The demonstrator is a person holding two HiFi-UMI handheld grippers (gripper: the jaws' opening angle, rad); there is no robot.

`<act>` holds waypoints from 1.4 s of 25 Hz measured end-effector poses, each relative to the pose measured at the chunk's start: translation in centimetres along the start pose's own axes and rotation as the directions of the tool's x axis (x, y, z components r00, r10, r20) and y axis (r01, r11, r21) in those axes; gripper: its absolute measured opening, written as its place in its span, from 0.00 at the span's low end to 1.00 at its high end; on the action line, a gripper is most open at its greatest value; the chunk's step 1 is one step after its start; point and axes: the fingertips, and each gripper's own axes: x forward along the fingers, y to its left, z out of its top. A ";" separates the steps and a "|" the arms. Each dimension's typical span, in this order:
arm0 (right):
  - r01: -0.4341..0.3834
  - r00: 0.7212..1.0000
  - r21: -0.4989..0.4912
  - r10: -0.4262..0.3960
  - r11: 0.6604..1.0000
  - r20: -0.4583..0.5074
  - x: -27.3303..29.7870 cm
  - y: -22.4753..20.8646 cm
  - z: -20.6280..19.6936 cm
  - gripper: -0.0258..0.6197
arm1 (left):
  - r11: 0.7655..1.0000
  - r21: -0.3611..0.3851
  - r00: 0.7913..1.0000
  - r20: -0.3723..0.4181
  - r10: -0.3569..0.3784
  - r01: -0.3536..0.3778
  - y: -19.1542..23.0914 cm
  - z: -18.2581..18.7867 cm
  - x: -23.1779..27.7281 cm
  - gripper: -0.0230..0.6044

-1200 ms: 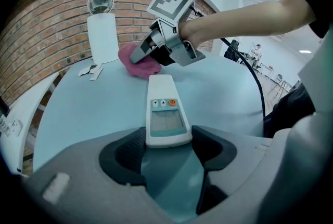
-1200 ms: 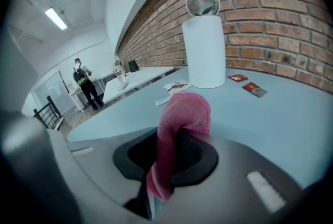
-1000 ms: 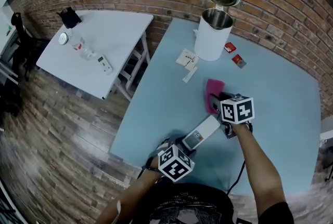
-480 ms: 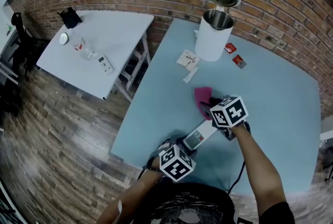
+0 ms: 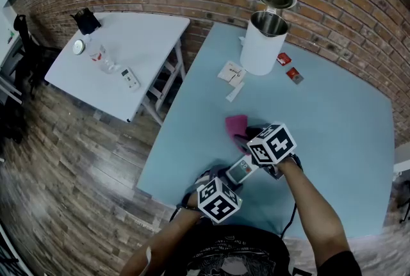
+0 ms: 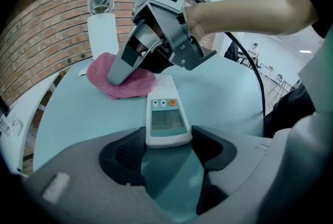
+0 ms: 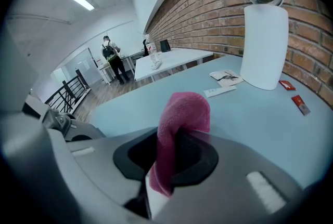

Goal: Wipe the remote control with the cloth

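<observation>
The left gripper (image 6: 167, 149) clamps the remote (image 6: 166, 119) by its near end, low over the worktop (image 5: 333, 134). Just ahead, the right gripper (image 7: 169, 159) pinches the cloth (image 7: 182, 114) against the remote's far end.

We see soft, bright indoor light. A ceiling lamp (image 7: 81, 1) glows at ten o'clock in the right gripper view. Fisheye bending darkens every corner, and the nearest parts are blurred.
</observation>
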 end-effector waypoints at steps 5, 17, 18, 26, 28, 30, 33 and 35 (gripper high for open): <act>-0.042 0.999 -0.010 0.042 0.999 -0.005 0.5 2.1 0.2 0.14 | 1.000 -0.001 1.000 0.001 0.000 0.000 0.0 0.0 0.0 0.49; -0.132 0.991 0.000 0.132 0.991 0.013 1.5 6.4 0.2 0.14 | 1.000 -0.004 1.000 -0.002 0.006 -0.006 0.1 -0.1 0.1 0.49; -0.135 0.991 0.009 0.135 0.991 0.020 1.5 6.5 0.2 0.14 | 1.000 -0.004 1.000 -0.001 0.006 -0.006 0.1 -0.2 0.0 0.49; 0.004 0.954 0.142 -0.046 0.990 0.296 -2.9 2.4 1.2 0.14 | 0.998 -0.056 1.000 0.007 -0.016 0.017 0.3 -0.5 0.0 0.48; 0.038 0.928 0.197 -0.107 0.980 0.356 -5.1 0.7 1.0 0.14 | 0.992 -0.121 0.999 0.028 -0.036 0.039 0.5 -0.2 -0.2 0.48; 0.063 0.904 0.242 -0.159 0.968 0.398 -7.0 -0.7 0.3 0.14 | 0.974 -0.211 0.996 0.059 -0.071 0.082 0.7 0.2 -0.6 0.48; 0.085 0.862 0.308 -0.225 0.948 0.454 -9.6 -2.5 -0.9 0.14 | 0.923 -0.349 0.985 0.111 -0.133 0.164 1.0 0.5 -0.9 0.48; 0.103 0.834 0.350 -0.272 0.931 0.479 -11.0 -3.6 -1.8 0.14 | 0.880 -0.427 0.976 0.145 -0.161 0.209 1.2 0.7 -1.0 0.48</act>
